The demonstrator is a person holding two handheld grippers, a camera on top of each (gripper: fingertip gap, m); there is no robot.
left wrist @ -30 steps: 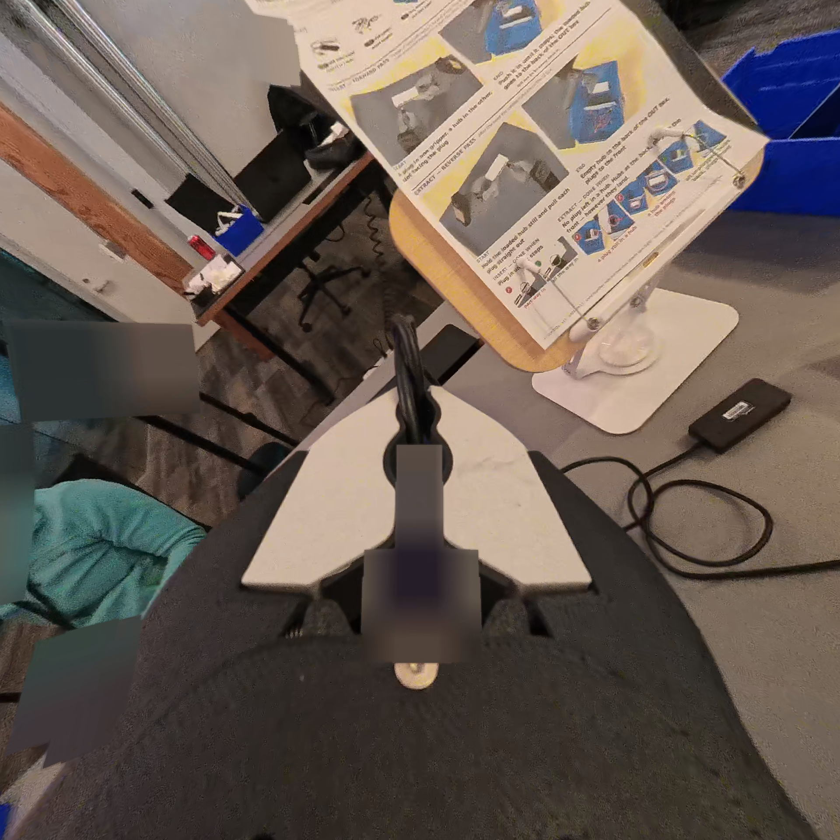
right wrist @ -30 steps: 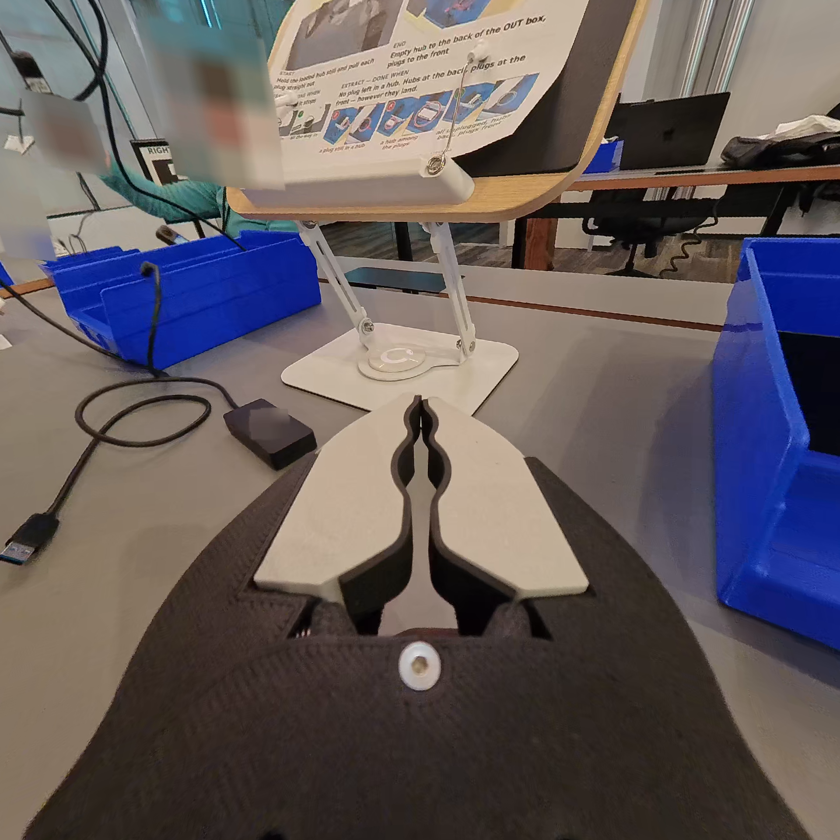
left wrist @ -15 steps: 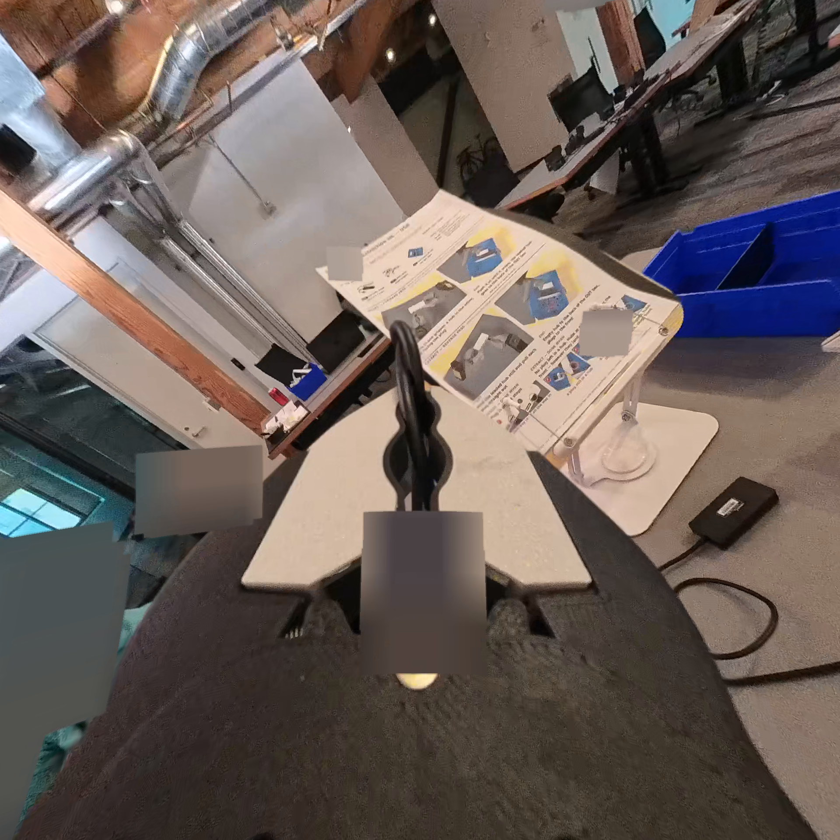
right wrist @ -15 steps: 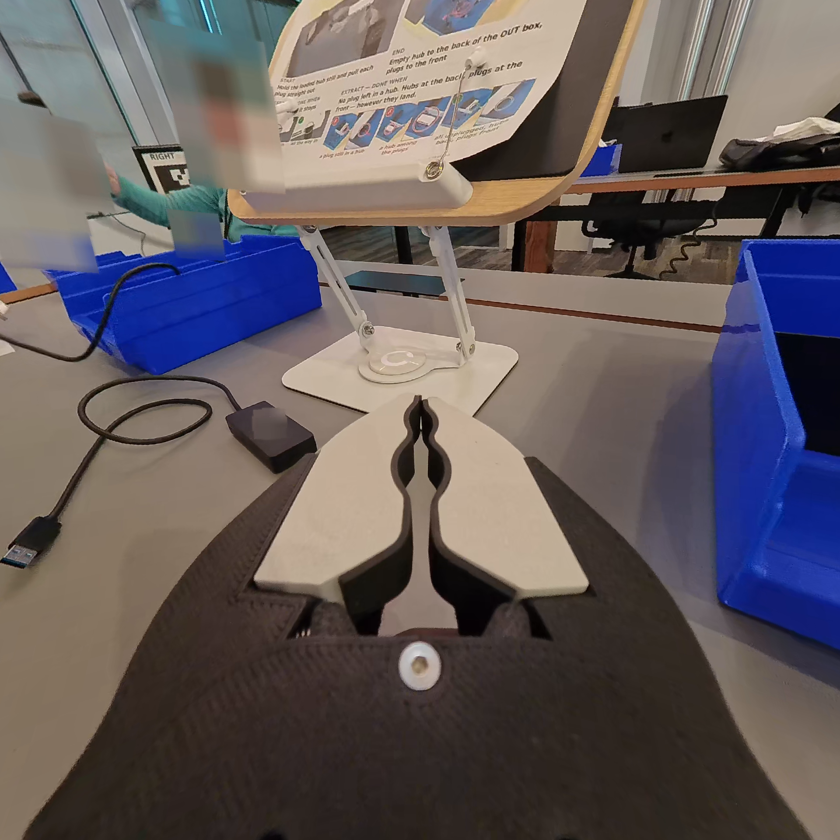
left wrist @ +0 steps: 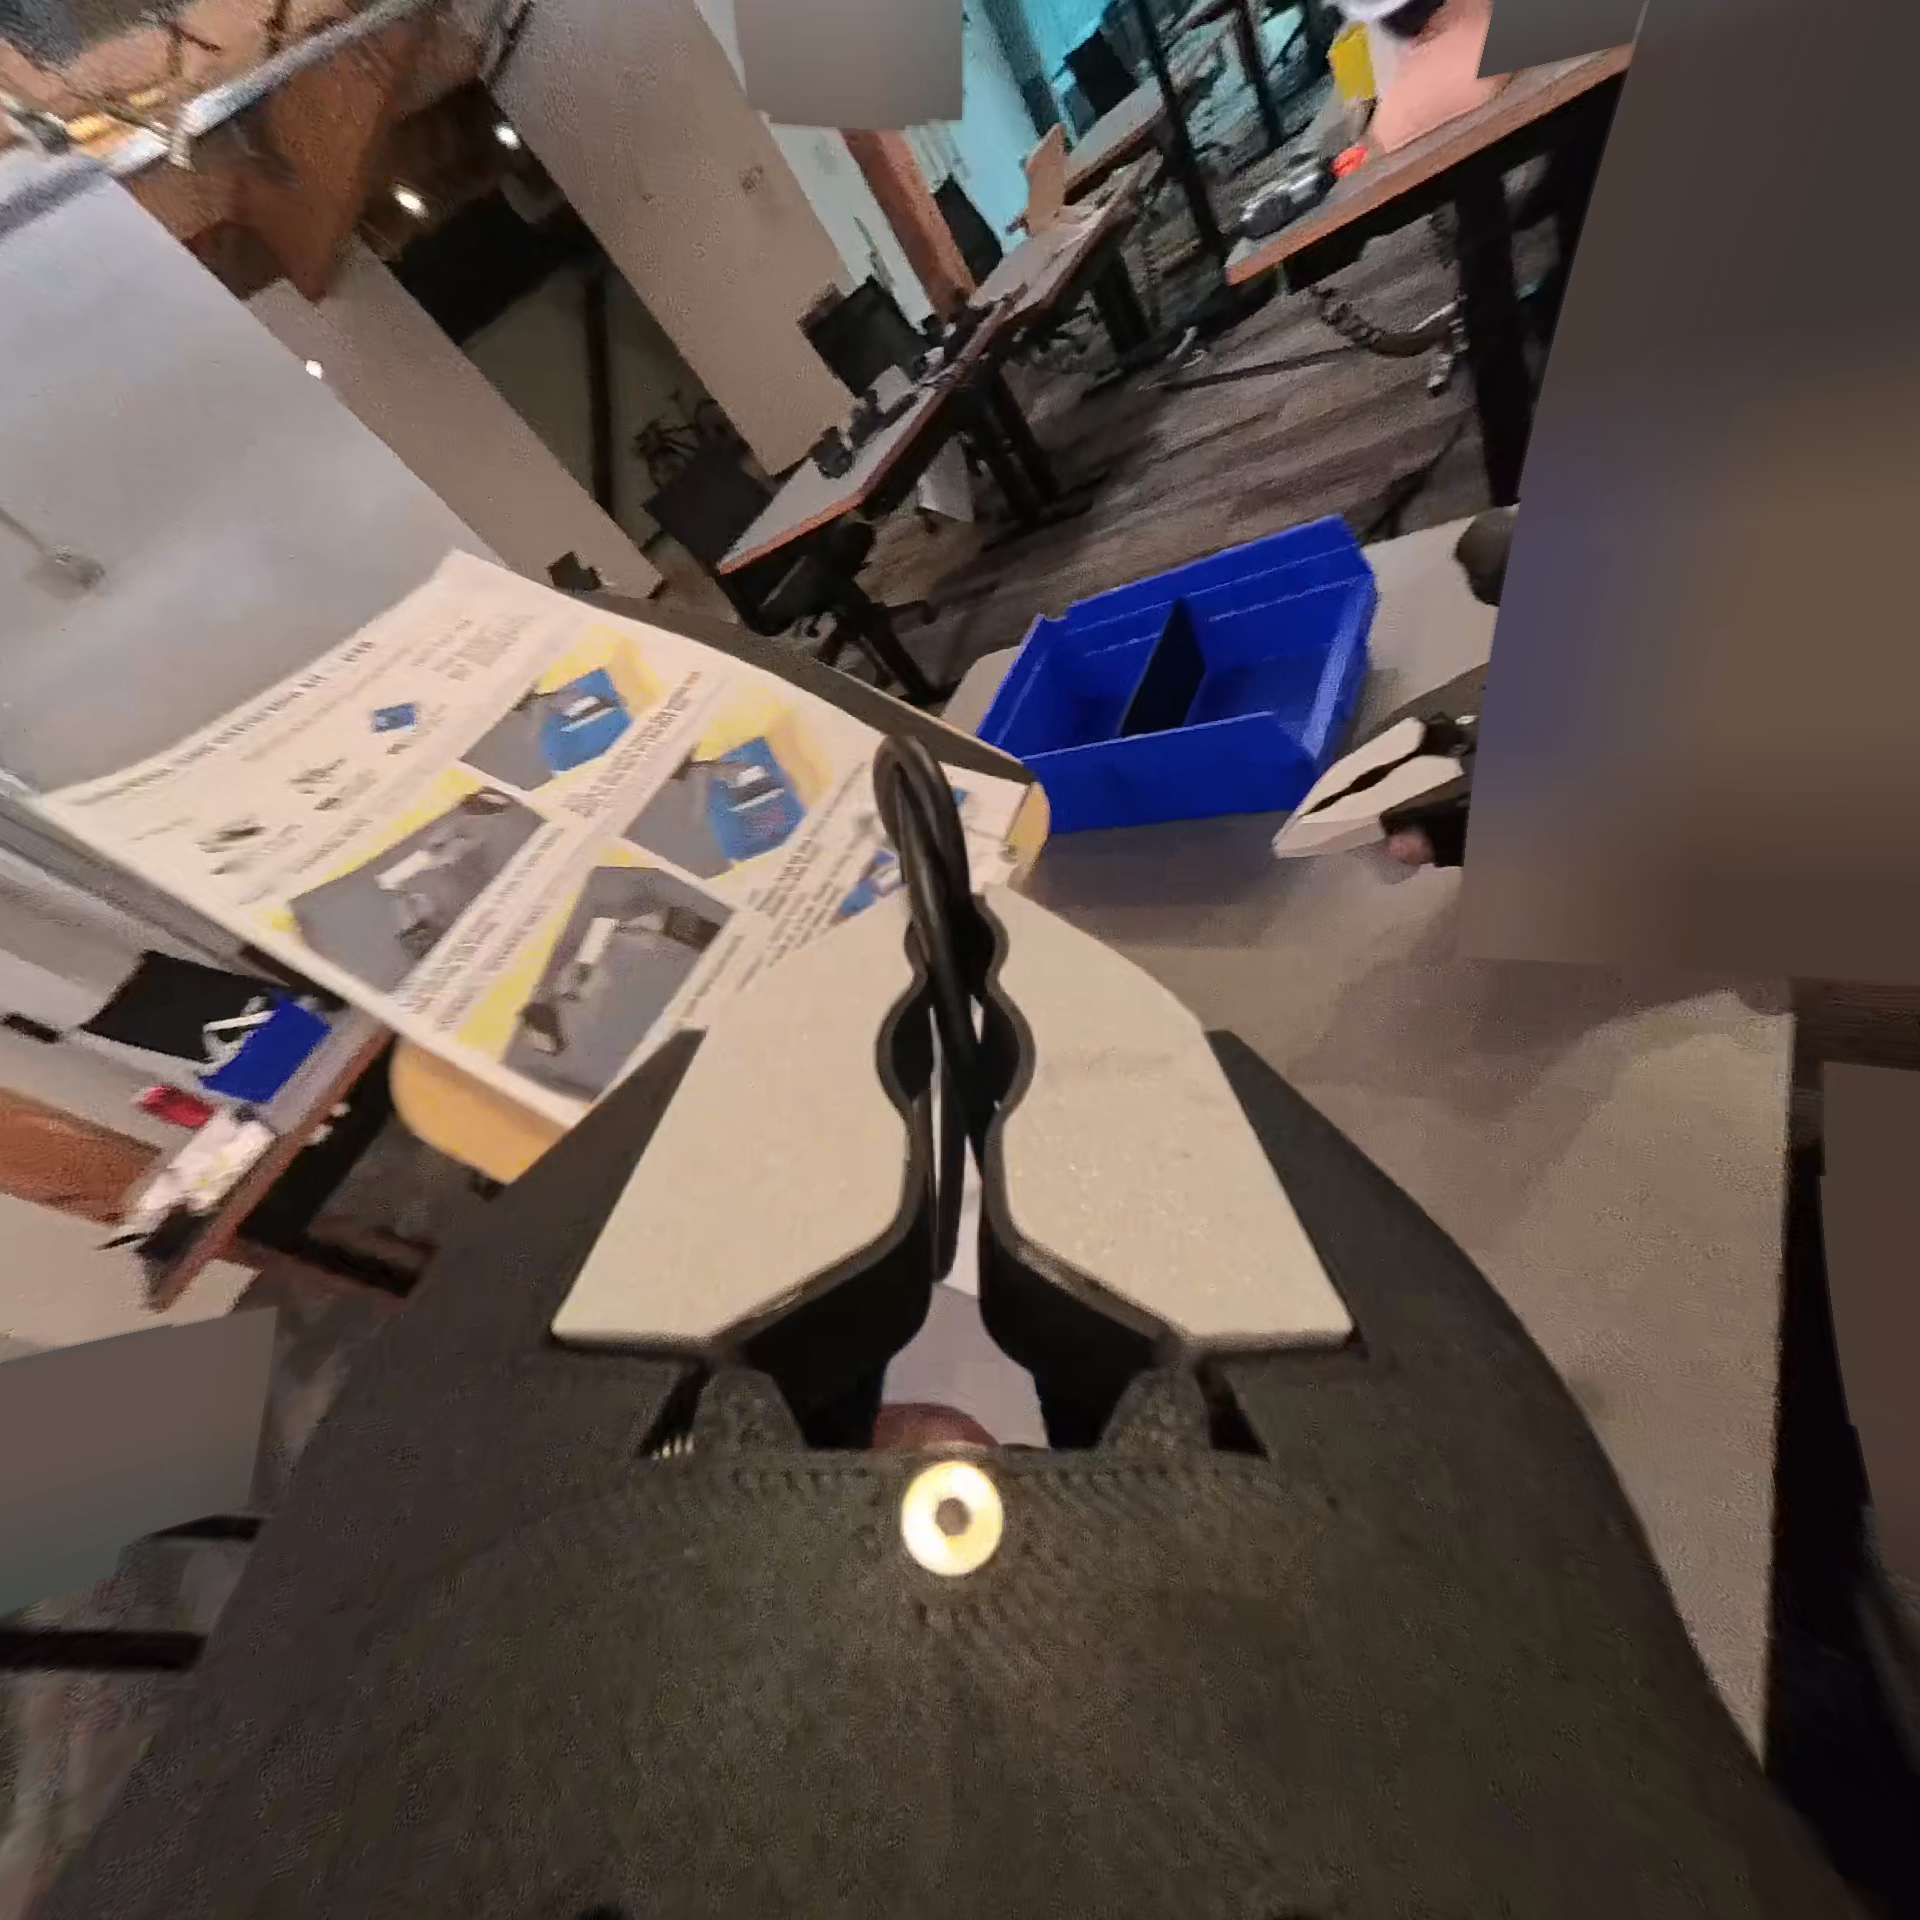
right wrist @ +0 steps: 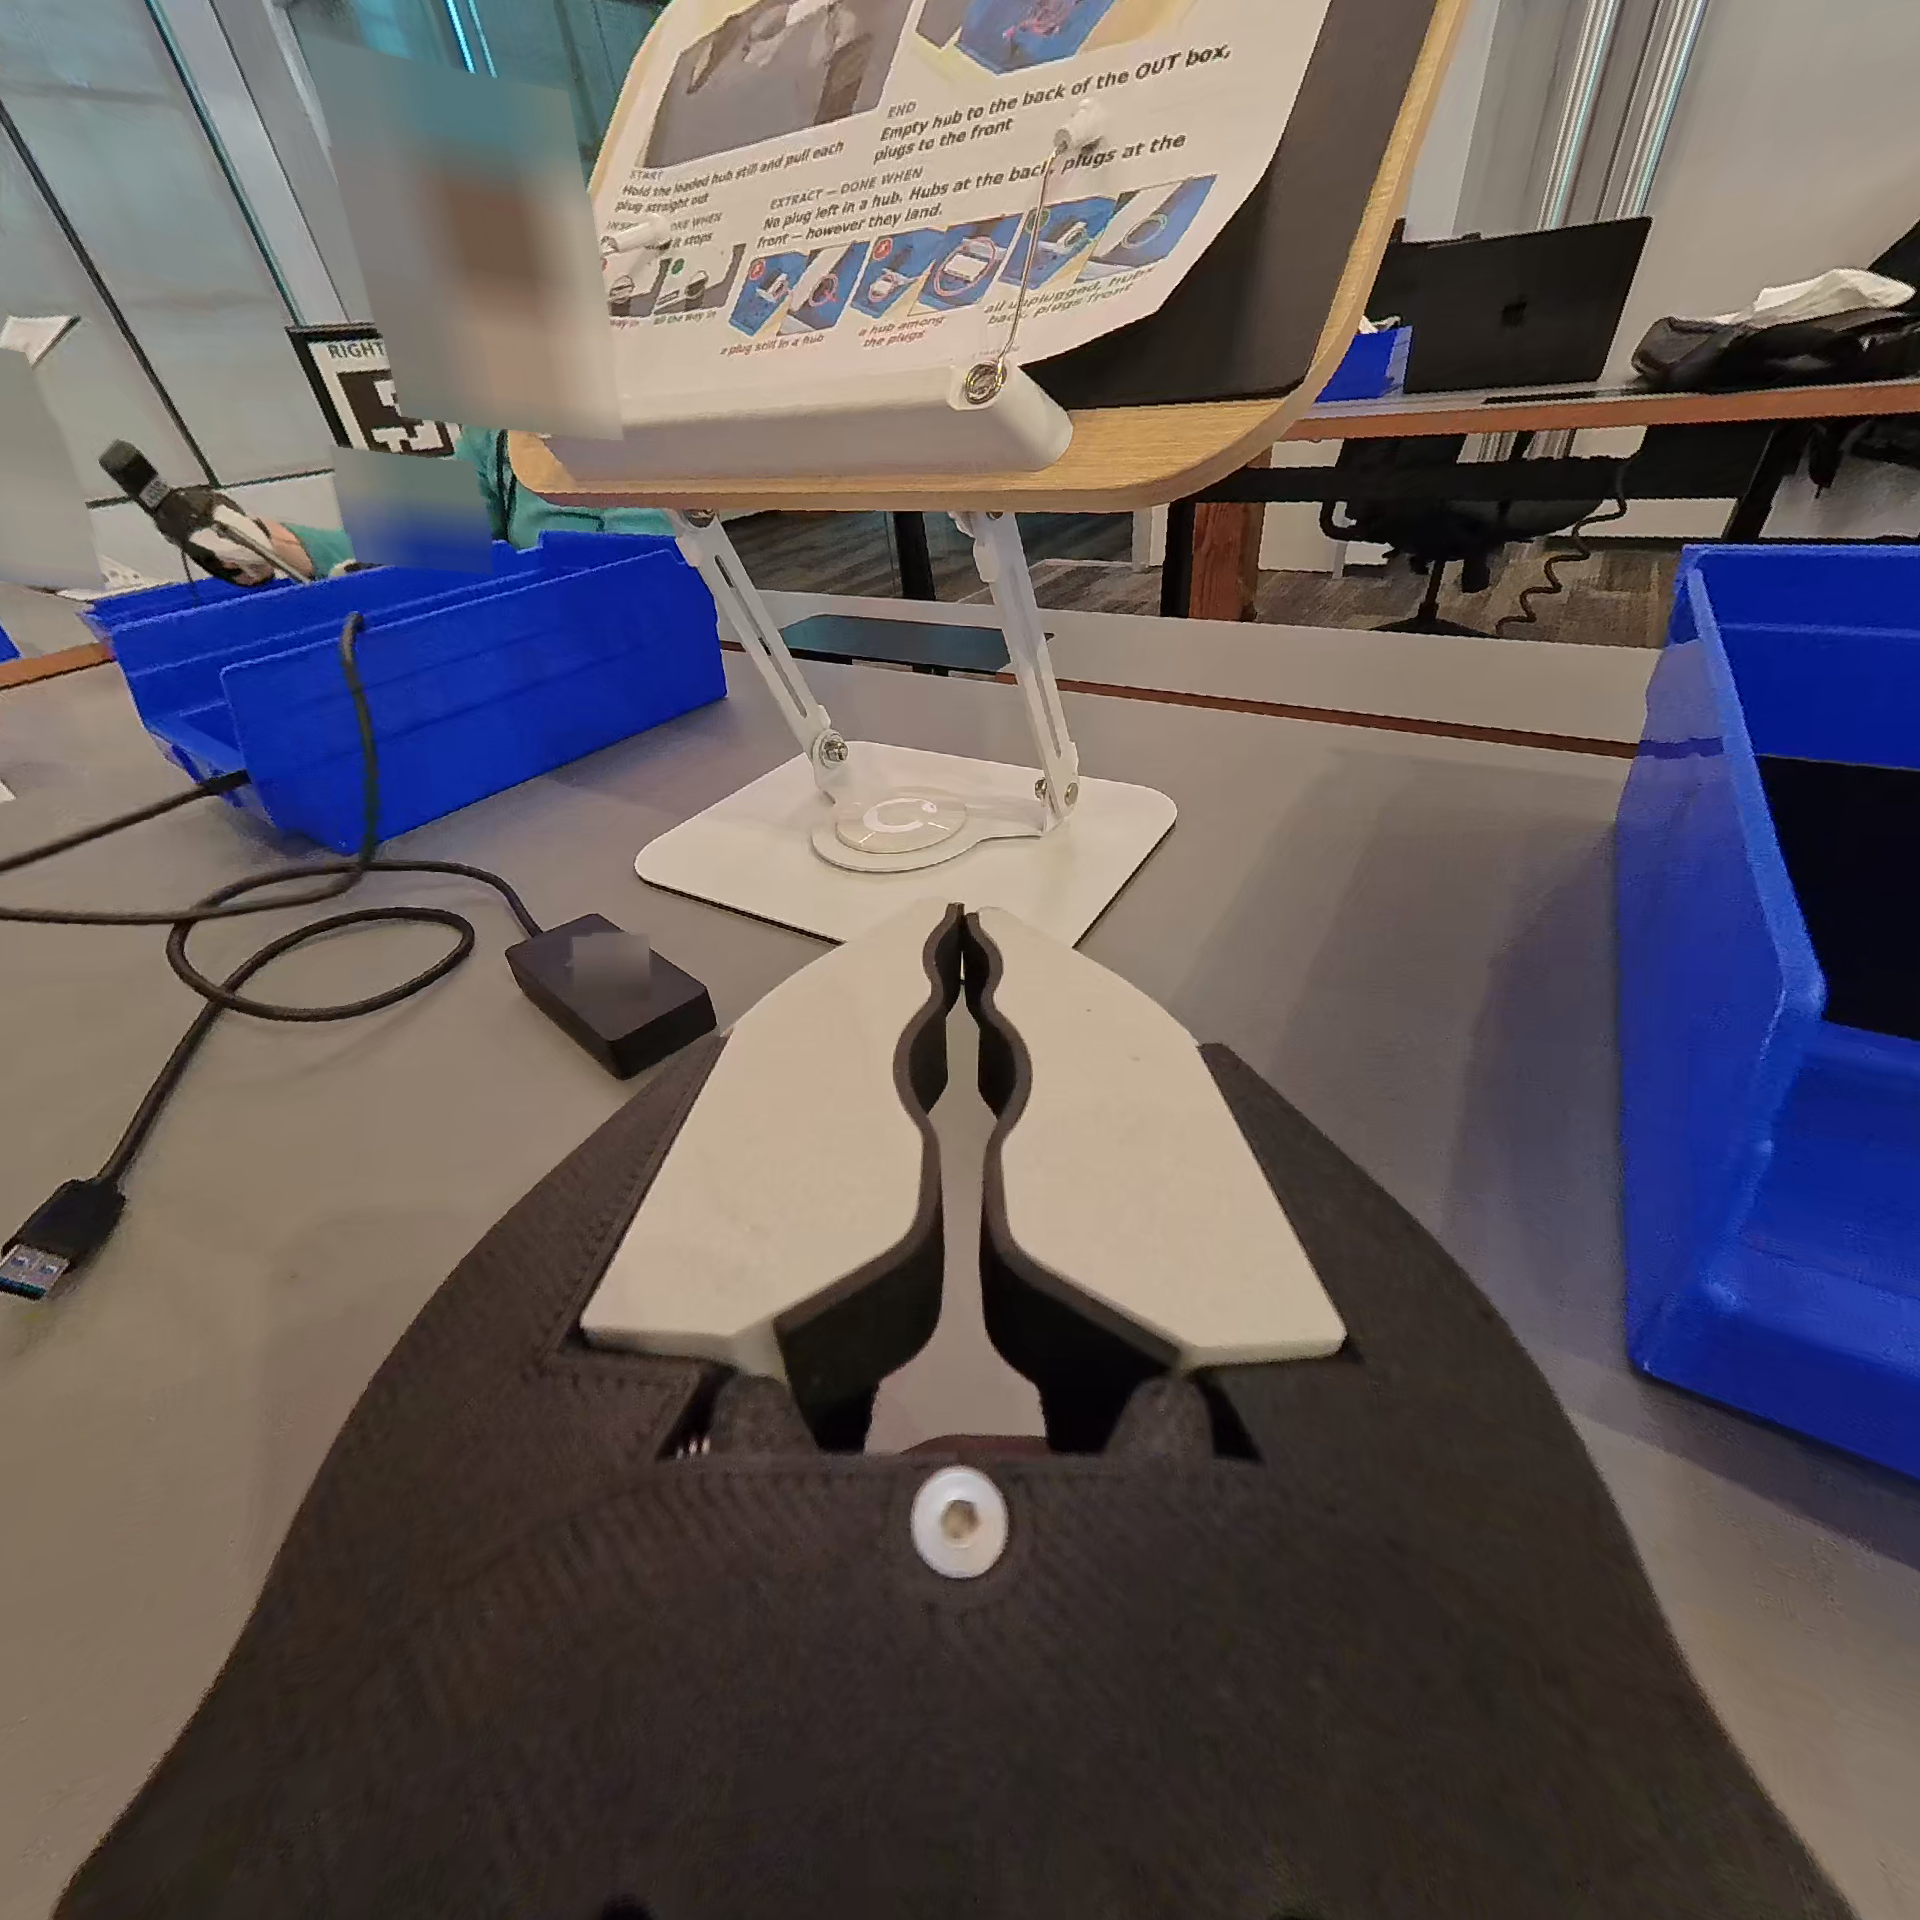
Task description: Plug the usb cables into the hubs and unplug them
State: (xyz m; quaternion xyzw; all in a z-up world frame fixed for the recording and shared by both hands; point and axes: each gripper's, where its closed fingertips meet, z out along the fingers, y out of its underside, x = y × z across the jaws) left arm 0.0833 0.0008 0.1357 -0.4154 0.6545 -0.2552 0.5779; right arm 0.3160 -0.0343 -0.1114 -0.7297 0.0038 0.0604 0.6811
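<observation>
1. The left tongs [left wrist: 951, 935] are pressed on a black usb cable [left wrist: 920, 831]. The cable runs along the slot between the fingers and rises in a loop past the tips. They are lifted high and tilted up – no hub shows ahead of them.
2. The right tongs [right wrist: 961, 920] are pressed together with nothing between them, low over the grey table [right wrist: 1351, 883].
3. The black hub [right wrist: 613, 992] lies flat on the table just ahead and to the left of the right tongs, so I judge the right tongs the nearer. Its long axis runs slanted, from far-left to near-right.
4. The hub's own cord [right wrist: 312, 935] curls away to the left and ends in a free plug [right wrist: 52, 1236], far left of the right tongs.
5. A blue bin [right wrist: 436, 686] stands further left – another [right wrist: 1766, 987] close on the right.
</observation>
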